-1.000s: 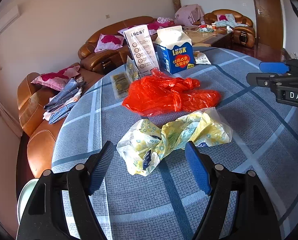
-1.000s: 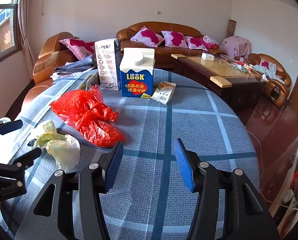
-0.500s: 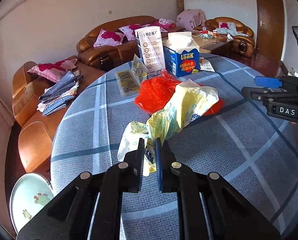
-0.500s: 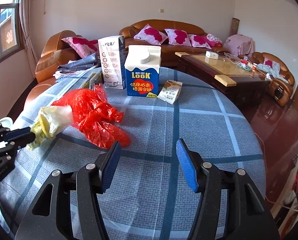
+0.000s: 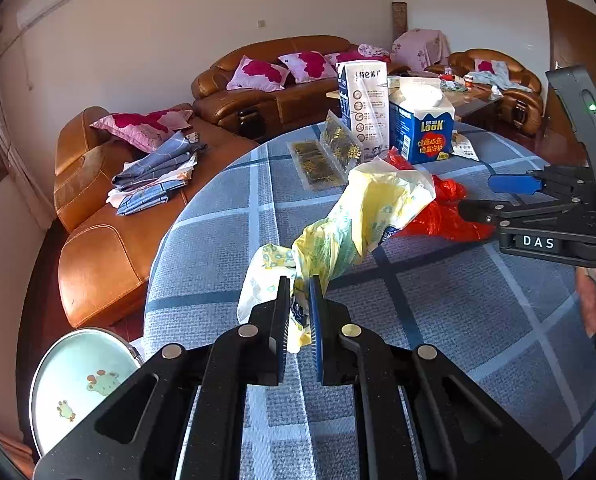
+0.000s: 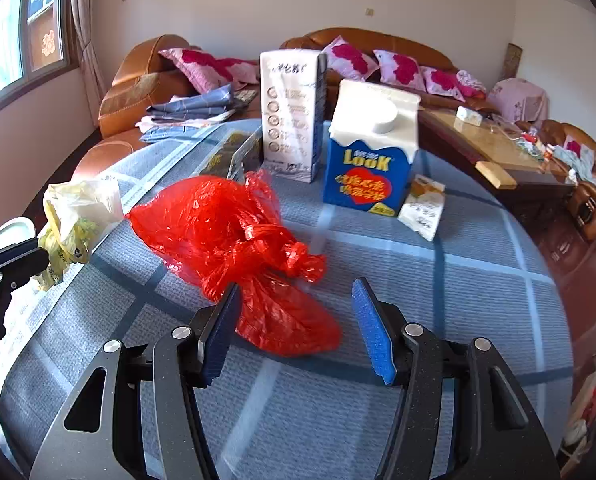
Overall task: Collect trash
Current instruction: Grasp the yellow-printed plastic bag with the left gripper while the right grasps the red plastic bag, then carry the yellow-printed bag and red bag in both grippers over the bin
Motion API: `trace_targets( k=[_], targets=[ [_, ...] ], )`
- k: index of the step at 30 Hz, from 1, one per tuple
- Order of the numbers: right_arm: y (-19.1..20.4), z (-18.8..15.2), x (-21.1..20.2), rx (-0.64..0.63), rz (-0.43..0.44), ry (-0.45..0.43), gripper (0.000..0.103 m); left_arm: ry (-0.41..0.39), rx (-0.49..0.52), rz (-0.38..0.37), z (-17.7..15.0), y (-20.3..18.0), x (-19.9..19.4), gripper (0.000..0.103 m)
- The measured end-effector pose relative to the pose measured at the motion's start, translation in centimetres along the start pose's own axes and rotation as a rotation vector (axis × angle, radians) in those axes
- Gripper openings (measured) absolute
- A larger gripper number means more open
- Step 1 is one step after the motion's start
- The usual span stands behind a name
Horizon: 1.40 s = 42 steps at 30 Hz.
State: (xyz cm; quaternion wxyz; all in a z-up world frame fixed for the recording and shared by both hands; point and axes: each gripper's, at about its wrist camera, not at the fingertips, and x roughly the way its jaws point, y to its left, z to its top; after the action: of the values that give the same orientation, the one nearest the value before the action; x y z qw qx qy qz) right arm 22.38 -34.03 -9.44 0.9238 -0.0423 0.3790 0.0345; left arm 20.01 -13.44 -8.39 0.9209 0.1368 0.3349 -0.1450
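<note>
My left gripper is shut on a crumpled yellow and white plastic bag, which hangs lifted off the round table; the same yellow bag shows at the left edge of the right wrist view. A crumpled red plastic bag lies on the blue checked tablecloth. My right gripper stands open over its near end, with the bag's end between the blue pads, which do not press on it. From the left wrist view the right gripper reaches in from the right beside the red bag.
A blue LOOK carton and a tall white carton stand at the table's far side. A small packet and flat clear wrappers lie near them. Brown sofas ring the table; a round bin lid sits below its left edge.
My left gripper closed on the yellow bag and raised it off the table. My right gripper moved forward and left until its pads flank the red bag's near end.
</note>
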Motion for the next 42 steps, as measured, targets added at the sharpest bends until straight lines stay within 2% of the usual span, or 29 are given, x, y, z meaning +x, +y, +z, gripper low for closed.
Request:
trace_targets(
  k=[7, 10, 12, 16, 17, 20, 25, 33, 42],
  targets=[
    [0.8, -0.3, 2.5, -0.025, 0.036, 0.08, 0.056, 0.019, -0.009, 0.011, -0.4, 0.3, 0.8, 0.009],
    [0.7, -0.3, 2.8, -0.018, 0.061, 0.101, 0.048, 0.023, -0.012, 0.011, -0.4, 0.4, 1.1, 0.009],
    [0.6, -0.4, 2.7, -0.007, 0.082, 0.102, 0.042, 0.023, -0.014, 0.008, -0.4, 0.4, 1.1, 0.009],
    [1.7, -0.5, 2.3, -0.037, 0.123, 0.096, 0.012, 0.021, -0.021, 0.003, -0.4, 0.5, 1.0, 0.009],
    [2.1, -0.6, 2.2, -0.054, 0.118, 0.095, 0.01, 0.021, -0.022, 0.002, -0.4, 0.6, 1.0, 0.009],
    [2.7, -0.6, 2.1, -0.076, 0.102, 0.092, 0.008, 0.017, -0.028, -0.004, -0.5, 0.7, 0.8, 0.009],
    [2.0, -0.6, 2.0, -0.037, 0.123, 0.095, 0.007, 0.009, -0.04, -0.007, -0.6, 1.1, 0.3, 0.009],
    [1.4, -0.4, 1.2, 0.004, 0.091, 0.056, 0.006, -0.02, -0.073, 0.007, -0.8, 2.1, -1.3, 0.009],
    [3.5, -0.4, 0.0, -0.017, 0.087, 0.021, 0.006, -0.048, -0.124, 0.02, -1.6, 3.8, -3.2, 0.009]
  ],
)
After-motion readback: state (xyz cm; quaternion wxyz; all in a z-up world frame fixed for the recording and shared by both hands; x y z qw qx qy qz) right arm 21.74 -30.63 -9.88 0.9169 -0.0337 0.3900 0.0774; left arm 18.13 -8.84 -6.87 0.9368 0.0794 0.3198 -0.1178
